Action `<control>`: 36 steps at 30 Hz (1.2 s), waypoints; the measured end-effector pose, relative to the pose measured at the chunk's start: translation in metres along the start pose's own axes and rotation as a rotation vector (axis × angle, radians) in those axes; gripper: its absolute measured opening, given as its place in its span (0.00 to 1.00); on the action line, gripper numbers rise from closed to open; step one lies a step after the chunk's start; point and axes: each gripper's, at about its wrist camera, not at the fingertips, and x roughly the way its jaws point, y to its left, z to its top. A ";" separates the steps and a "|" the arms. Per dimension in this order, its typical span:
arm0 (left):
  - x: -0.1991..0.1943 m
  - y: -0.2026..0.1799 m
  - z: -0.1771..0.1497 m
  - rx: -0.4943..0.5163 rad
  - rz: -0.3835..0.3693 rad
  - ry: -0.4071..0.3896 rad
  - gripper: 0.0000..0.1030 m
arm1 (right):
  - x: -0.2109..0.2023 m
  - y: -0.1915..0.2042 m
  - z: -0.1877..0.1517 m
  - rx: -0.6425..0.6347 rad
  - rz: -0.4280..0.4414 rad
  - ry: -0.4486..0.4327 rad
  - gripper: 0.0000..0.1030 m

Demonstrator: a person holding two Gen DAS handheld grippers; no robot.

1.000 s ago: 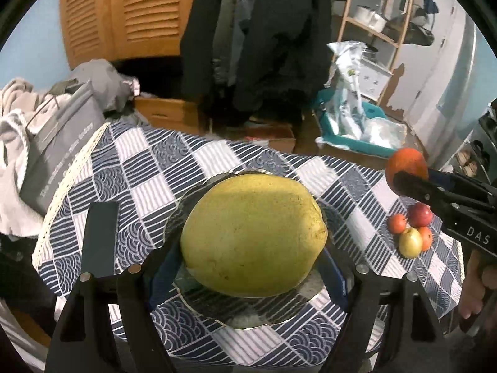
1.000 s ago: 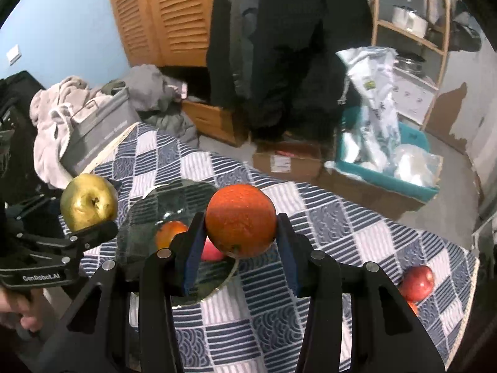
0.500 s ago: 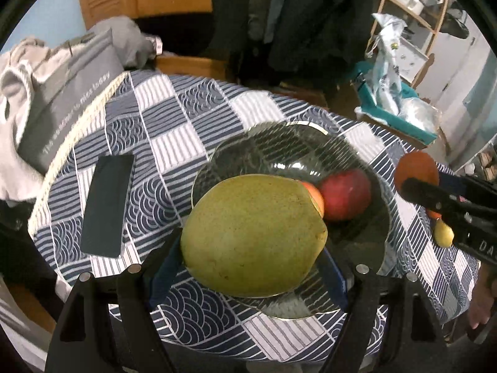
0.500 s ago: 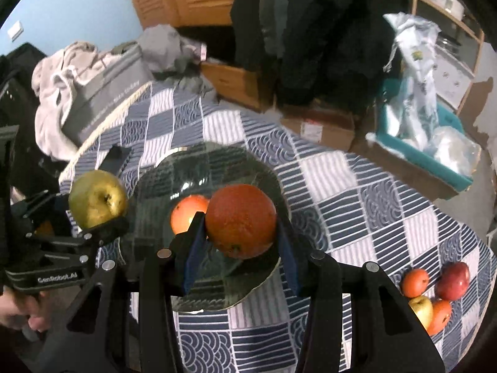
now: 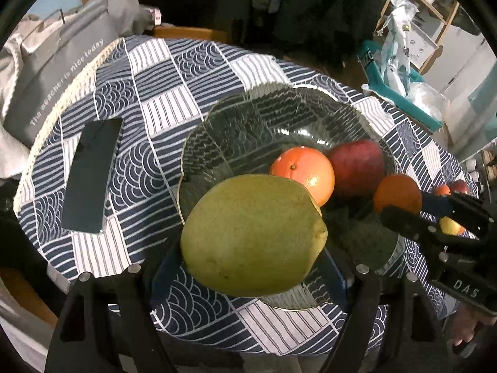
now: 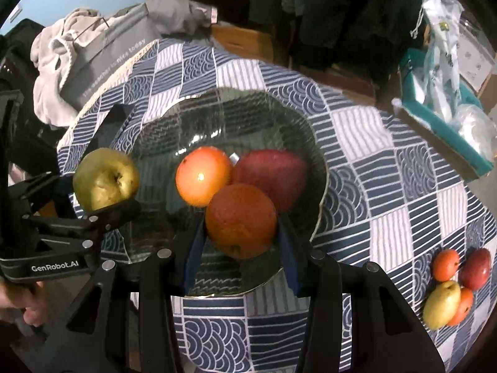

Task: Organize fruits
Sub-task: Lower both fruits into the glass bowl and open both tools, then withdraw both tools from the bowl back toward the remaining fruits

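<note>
My left gripper (image 5: 248, 261) is shut on a yellow-green pear (image 5: 253, 236) and holds it over the near rim of a dark glass bowl (image 5: 248, 115). My right gripper (image 6: 240, 242) is shut on a dark orange (image 6: 240, 220) and holds it over the same bowl (image 6: 174, 130). An orange (image 6: 203, 175) and a red apple (image 6: 273, 174) lie inside the bowl. In the right wrist view the left gripper with the pear (image 6: 105, 178) is at the bowl's left rim. In the left wrist view the right gripper's orange (image 5: 397, 194) is at the bowl's right.
Several loose fruits (image 6: 450, 283) lie on the checked tablecloth (image 6: 388, 168) at the right. A dark phone (image 5: 91, 175) lies left of the bowl. A grey bag (image 5: 52, 68) and clothes are past the table's left edge; a teal box (image 6: 447, 124) is at the back right.
Both grippers have moved down and closer over the bowl with their fruits. The bowl's orange and red apple now show fully.
</note>
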 end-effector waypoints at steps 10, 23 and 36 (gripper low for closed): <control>0.013 -0.004 -0.003 0.023 0.021 0.026 0.76 | 0.012 -0.005 -0.006 0.028 0.028 0.044 0.43; -0.004 -0.020 -0.002 0.094 0.019 -0.017 0.78 | 0.008 -0.018 -0.007 0.087 0.059 0.042 0.49; -0.023 -0.035 0.003 0.094 -0.008 -0.057 0.78 | -0.041 -0.027 -0.001 0.102 -0.019 -0.079 0.57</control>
